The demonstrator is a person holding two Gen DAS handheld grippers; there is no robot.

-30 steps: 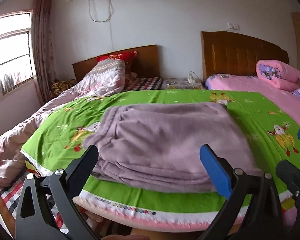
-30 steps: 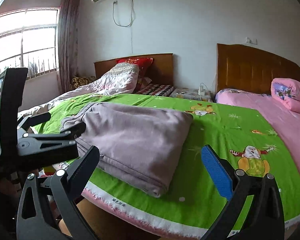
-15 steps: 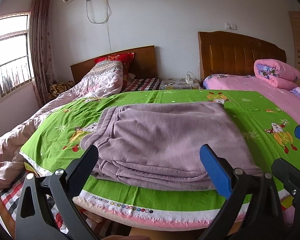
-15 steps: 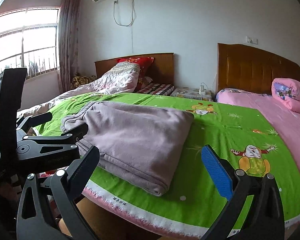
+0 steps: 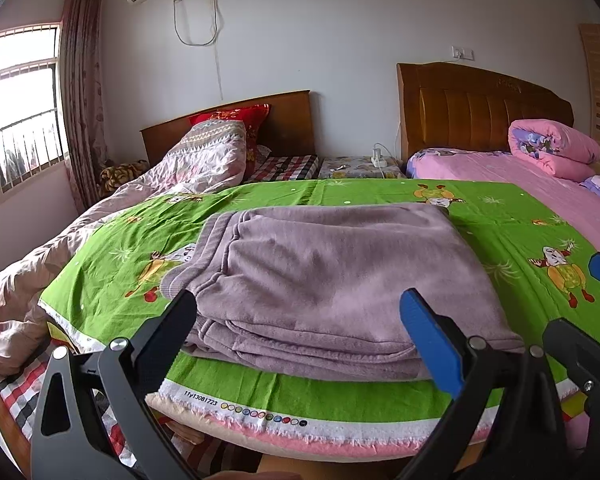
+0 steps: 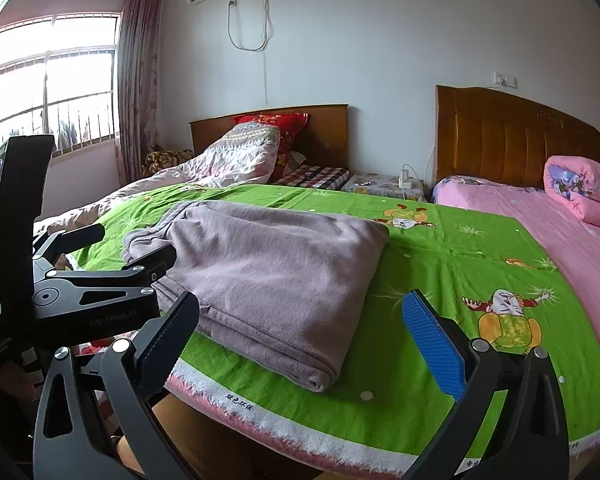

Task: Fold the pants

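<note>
The mauve pants [image 5: 332,280] lie folded in a flat stack on the green cartoon-print sheet [image 5: 520,240], near its front edge. They also show in the right wrist view [image 6: 276,268]. My left gripper [image 5: 300,332] is open and empty, held just in front of the stack's near edge. My right gripper [image 6: 300,336] is open and empty, in front of the stack's right corner. The left gripper's body [image 6: 92,292] shows at the left of the right wrist view.
A rumpled pink quilt [image 5: 100,216] lies on the left bed. A pink bed [image 5: 540,188] with a rolled pink duvet [image 5: 552,152] stands at the right. Wooden headboards [image 5: 476,112], a small bedside stand [image 5: 360,166] and a window [image 6: 48,92] line the far wall.
Both grippers have shifted only slightly; the left view has drifted a little to the right and lower. The pants have not moved.
</note>
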